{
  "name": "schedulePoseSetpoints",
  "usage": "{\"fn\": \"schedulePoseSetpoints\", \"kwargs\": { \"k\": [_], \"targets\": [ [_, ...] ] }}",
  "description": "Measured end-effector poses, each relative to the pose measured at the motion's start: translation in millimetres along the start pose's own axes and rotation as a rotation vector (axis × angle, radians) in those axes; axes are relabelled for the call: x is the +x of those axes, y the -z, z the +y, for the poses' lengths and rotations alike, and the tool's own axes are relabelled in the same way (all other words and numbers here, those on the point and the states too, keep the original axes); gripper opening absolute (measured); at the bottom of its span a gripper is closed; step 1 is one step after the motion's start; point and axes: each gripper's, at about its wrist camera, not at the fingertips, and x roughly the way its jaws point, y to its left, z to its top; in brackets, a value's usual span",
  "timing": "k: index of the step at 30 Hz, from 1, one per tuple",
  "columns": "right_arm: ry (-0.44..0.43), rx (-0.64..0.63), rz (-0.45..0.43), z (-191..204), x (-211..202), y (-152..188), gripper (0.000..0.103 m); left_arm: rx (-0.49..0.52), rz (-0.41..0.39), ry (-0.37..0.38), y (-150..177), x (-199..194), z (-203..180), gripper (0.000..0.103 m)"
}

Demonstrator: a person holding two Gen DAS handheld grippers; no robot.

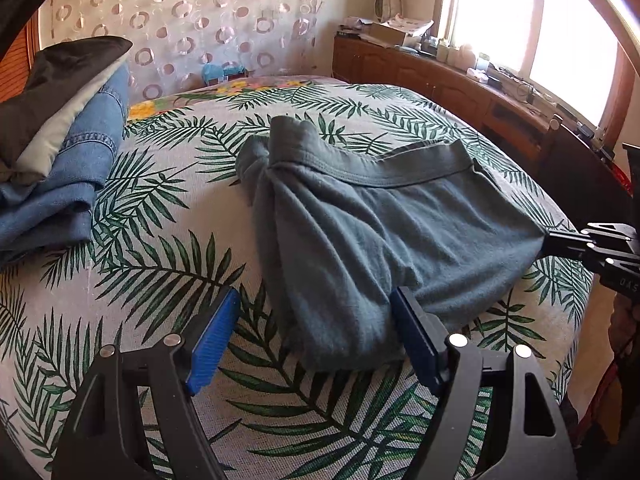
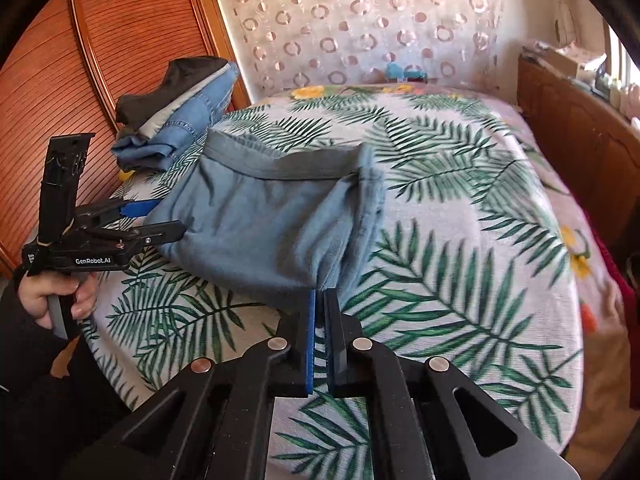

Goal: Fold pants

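Observation:
Grey-blue pants (image 1: 372, 236) lie bunched on the leaf-print bed (image 1: 160, 248), waistband toward the far side. My left gripper (image 1: 316, 316) is open, its blue pads either side of the cloth's near edge, gripping nothing. It also shows in the right wrist view (image 2: 160, 222), open beside the pants (image 2: 260, 232). My right gripper (image 2: 319, 300) is shut on the near corner of the pants. In the left wrist view it (image 1: 550, 242) pinches the cloth's right corner and pulls it taut.
A stack of folded clothes, jeans under grey and black (image 1: 60, 152), sits at the bed's far left (image 2: 176, 116). A wooden cabinet with clutter (image 1: 460, 88) runs along the right under a bright window. A wooden wardrobe (image 2: 60, 100) stands left.

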Motion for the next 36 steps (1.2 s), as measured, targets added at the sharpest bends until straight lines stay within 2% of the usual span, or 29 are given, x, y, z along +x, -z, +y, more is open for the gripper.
{"fn": "schedulePoseSetpoints", "kwargs": {
  "k": [7, 10, 12, 14, 15, 17, 19, 27, 36],
  "targets": [
    [-0.011, 0.028, 0.011, -3, -2, 5, 0.002, -0.002, -0.001, 0.001, 0, 0, 1, 0.079],
    [-0.010, 0.036, -0.021, -1, -8, 0, 0.003, -0.011, -0.001, 0.011, 1, -1, 2, 0.079],
    [0.010, 0.031, -0.042, -1, -12, -5, 0.010, -0.015, -0.003, 0.017, 0, -2, 3, 0.079],
    [0.029, 0.028, -0.058, -1, -14, -11, 0.024, -0.017, -0.008, 0.021, 0, -3, 3, 0.079],
    [0.030, 0.030, -0.063, -1, -14, -13, 0.028, -0.016, -0.012, 0.021, -1, -4, 3, 0.079],
    [0.046, 0.037, -0.064, -2, -10, -19, 0.055, -0.014, -0.020, 0.020, -2, -6, 4, 0.079],
    [0.049, 0.040, -0.066, -2, -4, -24, 0.061, -0.015, -0.028, 0.020, -3, -9, 3, 0.079],
    [0.101, 0.039, -0.013, 3, 35, -50, 0.062, -0.022, -0.078, 0.012, -24, -20, 12, 0.079],
    [0.113, 0.060, 0.034, -2, 64, -61, 0.062, -0.035, -0.069, 0.012, -49, -4, 27, 0.079]
  ]
}}
